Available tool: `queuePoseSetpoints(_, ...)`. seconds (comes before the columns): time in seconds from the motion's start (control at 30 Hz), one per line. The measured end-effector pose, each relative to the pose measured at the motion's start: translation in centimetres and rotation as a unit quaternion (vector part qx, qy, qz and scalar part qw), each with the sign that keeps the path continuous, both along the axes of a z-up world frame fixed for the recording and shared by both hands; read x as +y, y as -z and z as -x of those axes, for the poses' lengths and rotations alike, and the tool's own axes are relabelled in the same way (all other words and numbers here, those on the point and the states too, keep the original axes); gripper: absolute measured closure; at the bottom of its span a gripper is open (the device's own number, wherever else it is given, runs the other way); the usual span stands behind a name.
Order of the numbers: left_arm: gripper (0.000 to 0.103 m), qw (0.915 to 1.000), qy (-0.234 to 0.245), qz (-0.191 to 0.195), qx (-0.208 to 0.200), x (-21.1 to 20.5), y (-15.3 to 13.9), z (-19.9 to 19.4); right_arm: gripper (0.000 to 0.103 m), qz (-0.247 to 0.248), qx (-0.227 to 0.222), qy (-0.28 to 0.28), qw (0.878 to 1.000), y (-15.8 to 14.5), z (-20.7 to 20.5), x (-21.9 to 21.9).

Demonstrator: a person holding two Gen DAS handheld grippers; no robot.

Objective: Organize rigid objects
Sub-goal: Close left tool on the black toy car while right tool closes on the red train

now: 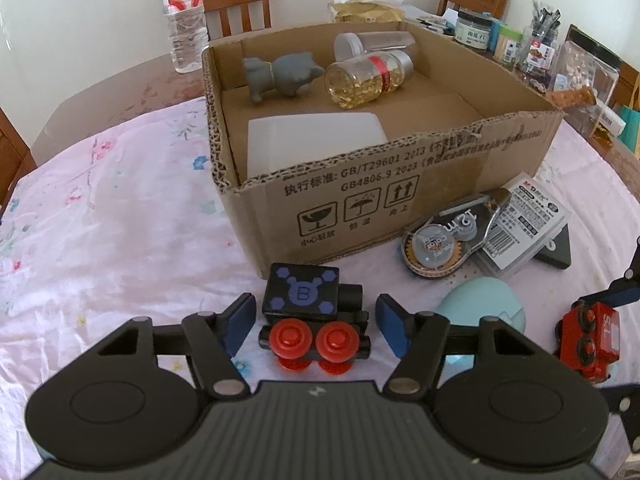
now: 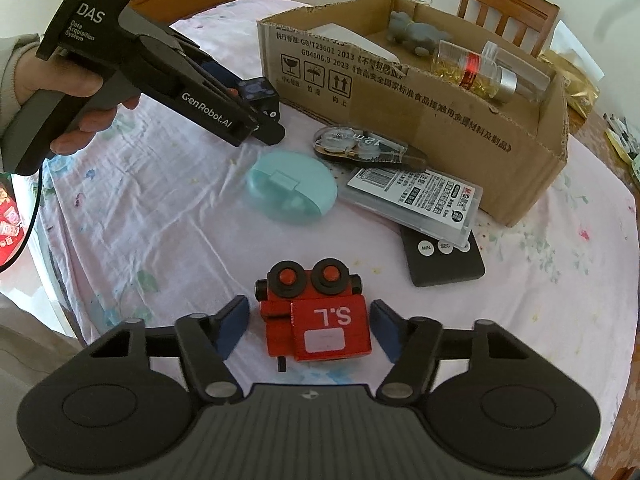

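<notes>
A black toy train (image 1: 312, 300) with red wheels lies on its side on the pink floral cloth, just in front of the cardboard box (image 1: 400, 192). My left gripper (image 1: 316, 312) is shut on it, one blue pad at each end. Further right, a red toy train (image 2: 320, 320) marked "S.L" also lies on its side. My right gripper (image 2: 310, 320) is shut on it, with the pads against its two ends. In the right wrist view a hand (image 2: 72, 92) holds the left gripper (image 2: 264, 116) over the black train (image 2: 258, 92).
Between the trains and the box (image 2: 440, 120) lie a teal oval case (image 2: 290, 188), a tape dispenser (image 2: 360, 146), a labelled clear case (image 2: 420, 200) and a black timer (image 2: 444, 264). The box holds a grey toy animal (image 1: 280, 74), a capsule jar (image 1: 366, 80) and a white container (image 1: 312, 140). A water bottle (image 1: 182, 16) stands behind.
</notes>
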State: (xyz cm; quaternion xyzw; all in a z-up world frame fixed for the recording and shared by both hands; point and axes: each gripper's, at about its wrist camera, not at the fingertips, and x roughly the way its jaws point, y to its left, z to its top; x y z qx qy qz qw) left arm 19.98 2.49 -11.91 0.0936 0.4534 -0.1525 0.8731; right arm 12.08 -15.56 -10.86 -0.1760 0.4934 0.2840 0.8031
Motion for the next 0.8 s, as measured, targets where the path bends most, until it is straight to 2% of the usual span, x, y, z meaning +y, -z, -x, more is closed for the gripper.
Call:
queuePoseSetpoints(0.17,0.049,1.0,-0.002,0.002,0.004,0.3,-0.1,0.0,0.042,0.006,-0.007,-0.004,1.0,-0.1,0.1,0.1)
queuePoseSetpoints(0.37,0.05,1.0,0.004,-0.001,0.007,0.3,-0.3,0.0,0.046,0.012,-0.009,-0.004,1.0,-0.3,0.2,0.2)
queuePoseSetpoints(0.6,0.05,0.9998,0.018,-0.008,0.004,0.4,-1.3,0.3,0.046,0.015,-0.005,0.005,1.0,-0.6,0.1,-0.2)
queuePoseSetpoints(0.8,0.05,0.9992,0.037,0.0,0.01,0.5,-3.0,1.0,0.046,0.011,-0.008,0.014,1.0,-1.5,-0.2,-0.6)
